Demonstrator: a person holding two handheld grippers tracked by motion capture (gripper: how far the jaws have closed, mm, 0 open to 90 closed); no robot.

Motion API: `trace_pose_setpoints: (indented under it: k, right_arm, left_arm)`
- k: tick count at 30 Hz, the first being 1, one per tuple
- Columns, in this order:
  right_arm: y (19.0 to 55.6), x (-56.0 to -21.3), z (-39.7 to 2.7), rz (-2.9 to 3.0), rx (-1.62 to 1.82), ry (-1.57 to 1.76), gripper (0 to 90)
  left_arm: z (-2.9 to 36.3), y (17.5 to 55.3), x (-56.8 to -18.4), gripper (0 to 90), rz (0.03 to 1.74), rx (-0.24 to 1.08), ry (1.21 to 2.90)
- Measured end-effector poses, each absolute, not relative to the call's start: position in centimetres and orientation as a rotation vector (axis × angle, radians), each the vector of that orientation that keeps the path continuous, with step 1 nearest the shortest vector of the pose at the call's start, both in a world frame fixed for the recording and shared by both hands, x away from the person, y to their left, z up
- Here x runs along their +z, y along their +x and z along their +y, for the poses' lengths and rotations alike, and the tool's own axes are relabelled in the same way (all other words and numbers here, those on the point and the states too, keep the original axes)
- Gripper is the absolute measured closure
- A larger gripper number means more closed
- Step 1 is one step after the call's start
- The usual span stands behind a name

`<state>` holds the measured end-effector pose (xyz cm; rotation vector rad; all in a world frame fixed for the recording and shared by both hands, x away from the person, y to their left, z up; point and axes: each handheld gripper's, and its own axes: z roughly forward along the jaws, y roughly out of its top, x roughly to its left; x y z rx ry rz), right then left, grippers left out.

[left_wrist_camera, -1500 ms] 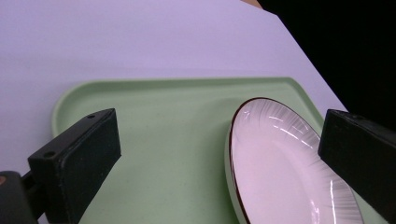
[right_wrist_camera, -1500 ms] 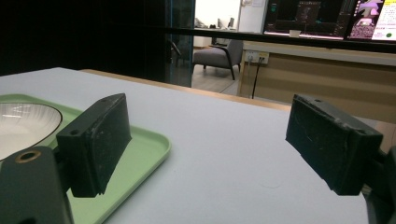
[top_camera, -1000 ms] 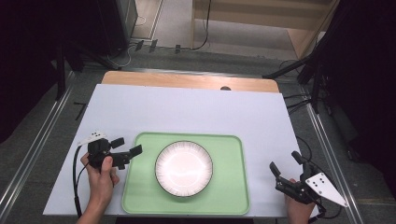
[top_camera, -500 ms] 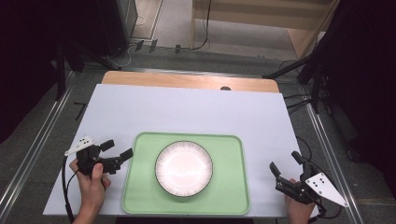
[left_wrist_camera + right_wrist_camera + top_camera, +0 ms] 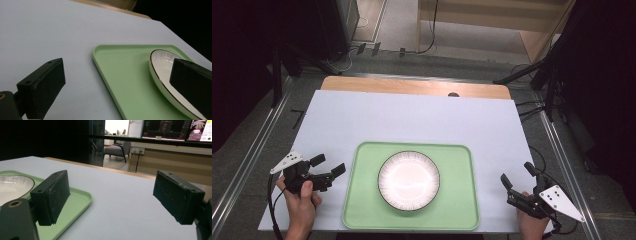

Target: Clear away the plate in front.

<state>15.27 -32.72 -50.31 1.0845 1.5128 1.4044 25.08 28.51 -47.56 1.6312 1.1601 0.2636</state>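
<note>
A white plate (image 5: 408,180) with a dark rim sits in the middle of a light green tray (image 5: 362,200) near the table's front edge. My left gripper (image 5: 329,165) hovers open just left of the tray, jaws pointing right at it and holding nothing. In the left gripper view the open gripper (image 5: 117,85) frames the tray (image 5: 120,65) and the plate (image 5: 162,62). My right gripper (image 5: 517,173) is open and holds nothing at the front right, apart from the tray. The right gripper view has its open gripper (image 5: 115,195) over bare table, with the tray (image 5: 77,200) and plate (image 5: 12,187) at left.
A pale tabletop (image 5: 422,120) stretches behind the tray, with a wooden strip (image 5: 412,86) along its far edge. Dark stands and cables line the floor on both sides. A chair (image 5: 115,150) and monitors are far off.
My left gripper has drawn back to the left, away from the tray's edge. The right gripper, tray and plate have stayed where they were.
</note>
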Motion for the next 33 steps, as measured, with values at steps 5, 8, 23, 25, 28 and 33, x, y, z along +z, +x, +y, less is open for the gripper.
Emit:
trace_pose_setpoints:
  k: [5,8,23,25,28,33]
  right_arm:
    - [15.3,-50.3,-32.7,1.512,1.404,1.083,14.5]
    - [15.3,-50.3,-32.7,1.512,1.406,1.084,14.5]
    - [15.3,-50.3,-32.7,1.512,1.405,1.083,14.5]
    - [15.3,-50.3,-32.7,1.514,1.403,1.084,14.5]
    - [15.3,-50.3,-32.7,1.512,1.404,1.084,14.5]
    - [15.3,-50.4,-32.8,1.511,1.406,1.087,14.5]
  left_arm:
    - [28.7,24.7,-47.6,2.8,1.163,0.276,1.633]
    - [29.1,24.5,-47.7,2.7,1.164,0.278,1.636]
    - [30.7,23.7,-47.8,1.8,1.163,0.28,1.62]
    - [30.8,23.6,-47.8,1.8,1.16,0.285,1.618]
    - [31.0,23.4,-47.8,1.8,1.162,0.305,1.627]
    - [31.4,23.3,-48.0,1.8,1.179,0.298,1.613]
